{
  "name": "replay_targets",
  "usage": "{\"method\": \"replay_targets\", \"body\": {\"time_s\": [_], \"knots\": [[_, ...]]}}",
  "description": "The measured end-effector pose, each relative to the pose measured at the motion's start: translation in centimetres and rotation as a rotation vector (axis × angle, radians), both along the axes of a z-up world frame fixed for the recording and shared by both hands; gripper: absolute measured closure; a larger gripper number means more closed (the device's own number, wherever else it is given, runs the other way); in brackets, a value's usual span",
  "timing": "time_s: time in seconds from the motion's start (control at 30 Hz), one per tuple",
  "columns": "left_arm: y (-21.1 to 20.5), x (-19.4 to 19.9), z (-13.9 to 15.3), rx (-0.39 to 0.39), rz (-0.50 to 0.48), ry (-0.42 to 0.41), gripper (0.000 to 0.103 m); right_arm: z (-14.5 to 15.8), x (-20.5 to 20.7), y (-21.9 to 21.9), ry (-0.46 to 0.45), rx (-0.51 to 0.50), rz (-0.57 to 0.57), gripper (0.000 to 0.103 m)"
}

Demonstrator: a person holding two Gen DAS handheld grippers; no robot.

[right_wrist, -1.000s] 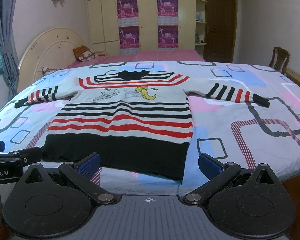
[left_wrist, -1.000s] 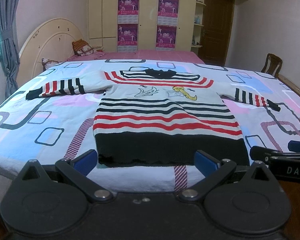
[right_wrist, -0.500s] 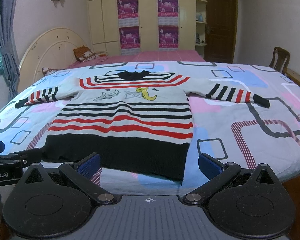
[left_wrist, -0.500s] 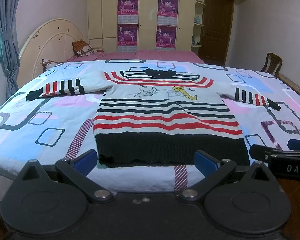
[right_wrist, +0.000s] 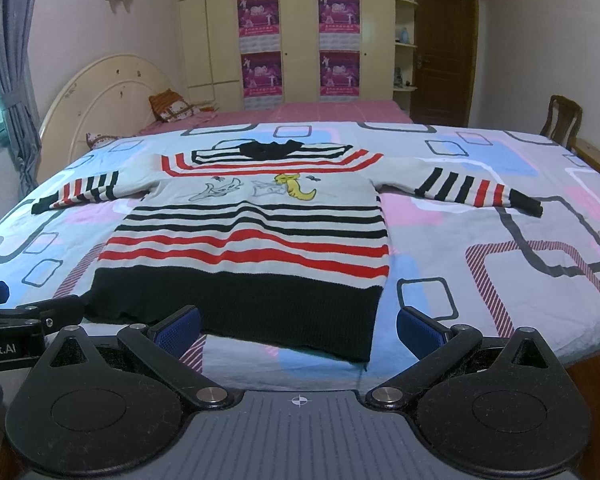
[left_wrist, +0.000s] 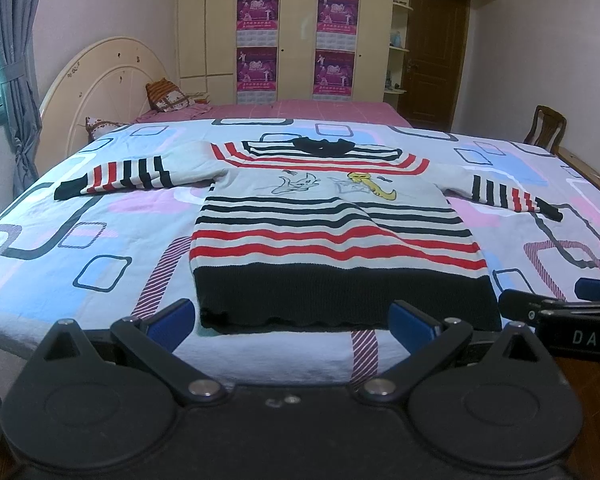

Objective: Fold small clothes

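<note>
A small striped sweater (left_wrist: 332, 232) (right_wrist: 256, 236) lies flat on the bed, face up, with both sleeves spread sideways. It is grey with red and black stripes, a black hem and cartoon figures on the chest. My left gripper (left_wrist: 290, 322) hovers open just short of the black hem, at the bed's near edge. My right gripper (right_wrist: 298, 330) is open too, in front of the hem's right corner. Nothing sits between either pair of blue pads. Each gripper shows at the edge of the other's view.
The bed cover (left_wrist: 100, 240) is pale with blue, pink and grey rectangles. A cream headboard (left_wrist: 100, 80) and pillows (left_wrist: 168, 96) stand at far left. A wooden chair (right_wrist: 562, 120) is at far right, wardrobes and a door behind.
</note>
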State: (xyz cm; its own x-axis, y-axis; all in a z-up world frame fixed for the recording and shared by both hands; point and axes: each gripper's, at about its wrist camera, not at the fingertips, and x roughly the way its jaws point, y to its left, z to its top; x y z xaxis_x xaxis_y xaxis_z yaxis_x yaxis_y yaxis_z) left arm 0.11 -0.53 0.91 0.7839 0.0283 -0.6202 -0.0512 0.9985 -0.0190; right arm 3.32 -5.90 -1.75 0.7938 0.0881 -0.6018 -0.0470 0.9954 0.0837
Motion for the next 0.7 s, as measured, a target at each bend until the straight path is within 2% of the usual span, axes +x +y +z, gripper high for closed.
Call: {"method": "replay_targets", "body": {"time_s": [0.3,0.7], "knots": [[0.4,0.6,-0.1,0.0,-0.004,0.004,0.0,-0.1,0.5,-0.2,0.002,0.003,-0.013,0.0],[-0.5,7.4,0.2,-0.014,-0.046,0.0,0.0,0.3,6.5,-1.9,-0.006,0.007,-0.078,0.0]]}}
